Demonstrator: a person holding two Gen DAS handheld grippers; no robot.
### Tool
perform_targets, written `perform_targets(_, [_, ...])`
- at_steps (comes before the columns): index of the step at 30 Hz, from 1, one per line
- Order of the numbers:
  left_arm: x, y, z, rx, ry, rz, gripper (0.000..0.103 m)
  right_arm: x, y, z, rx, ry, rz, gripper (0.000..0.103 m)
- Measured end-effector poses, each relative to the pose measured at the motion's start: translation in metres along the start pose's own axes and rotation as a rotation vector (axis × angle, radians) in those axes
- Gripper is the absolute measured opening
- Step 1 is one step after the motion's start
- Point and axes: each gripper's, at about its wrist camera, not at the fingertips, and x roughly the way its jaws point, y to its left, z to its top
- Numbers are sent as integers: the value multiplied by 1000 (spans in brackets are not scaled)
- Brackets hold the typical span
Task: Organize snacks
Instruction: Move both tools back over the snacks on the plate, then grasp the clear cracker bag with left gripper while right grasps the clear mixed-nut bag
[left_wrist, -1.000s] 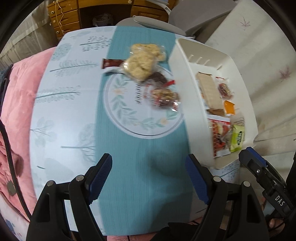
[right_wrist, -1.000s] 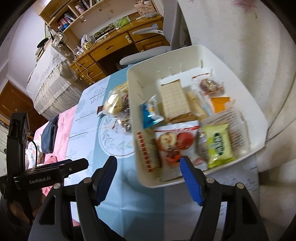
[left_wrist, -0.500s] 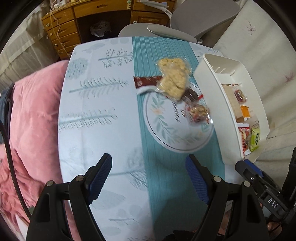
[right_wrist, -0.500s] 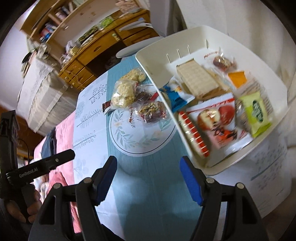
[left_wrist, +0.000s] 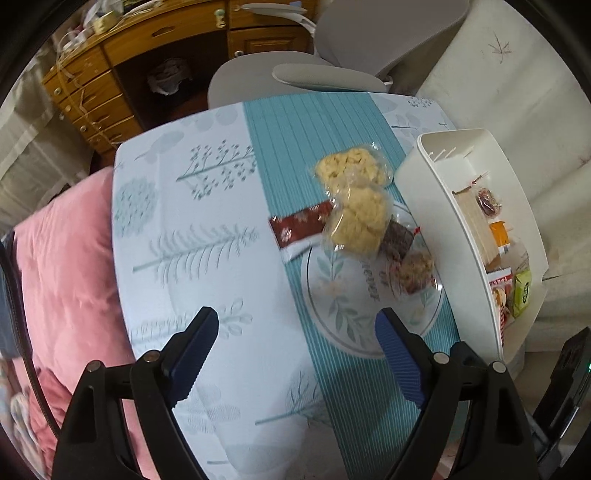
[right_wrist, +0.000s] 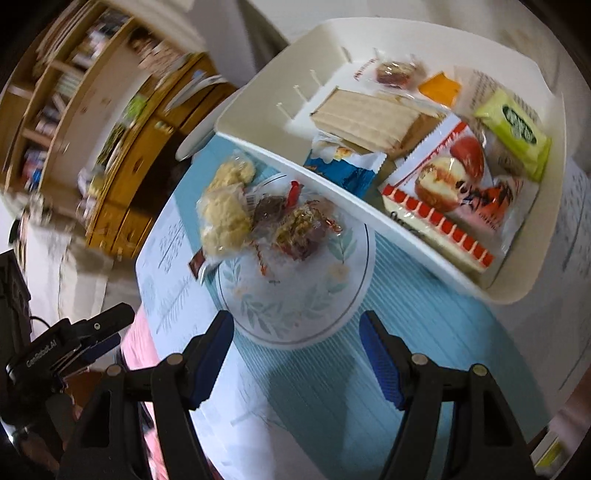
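We see the loose snacks in a small pile on the table: two clear bags of pale puffed cakes (left_wrist: 356, 221), a dark red bar (left_wrist: 301, 229) partly under them, and a nut cluster packet (right_wrist: 301, 230) on the printed leaf circle (right_wrist: 295, 291). Just beside the pile stands the white bin (right_wrist: 406, 236), and it holds crackers (right_wrist: 365, 116), a green packet (right_wrist: 515, 131) and an apple-picture bag (right_wrist: 454, 177). Our left gripper (left_wrist: 295, 354) is opening wide over bare cloth with nothing between the jaws, our right gripper (right_wrist: 295, 354) is open and empty too, and a grey chair (left_wrist: 295, 74) is behind the table.

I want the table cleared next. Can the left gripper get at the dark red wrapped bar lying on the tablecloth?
Probably yes: the left gripper, jaws opening and empty, faces the dark red wrapped bar over bare cloth; a clear bag of pale cookies overlaps one end.
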Motion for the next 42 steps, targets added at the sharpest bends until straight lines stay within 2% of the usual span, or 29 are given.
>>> perform_targets(3, [10,-8,17,20,20,11,86,10,6,2,34,-33,-26,71])
perform_targets(7, [25,-19,36,44,39,11,86,19,14,6,22,-81,-55,71])
perform_targets(9, [34,-27,46,62,42,12,86,25,17,8,4,-109,-75,74])
perform_targets(11, [43,-33,51,69,44,15,87,32,18,10,-1,-129,-84,79])
perform_targets(20, [82,-52,64,72,42,26,87,56,20,13,-72,-198,-146,80])
perform_targets(27, [106,-60,70,97,29,28,87,78,17,17,-109,-199,-201,80])
perform_targets(32, [124,-66,74,110,50,24,87,88,19,19,-156,-204,-223,80])
perform_targets(36, [131,-70,77,129,37,45,86,94,22,19,-192,-207,-234,81])
perform_targets(42, [140,-74,80,135,28,39,86,100,31,17,-268,-225,-258,81])
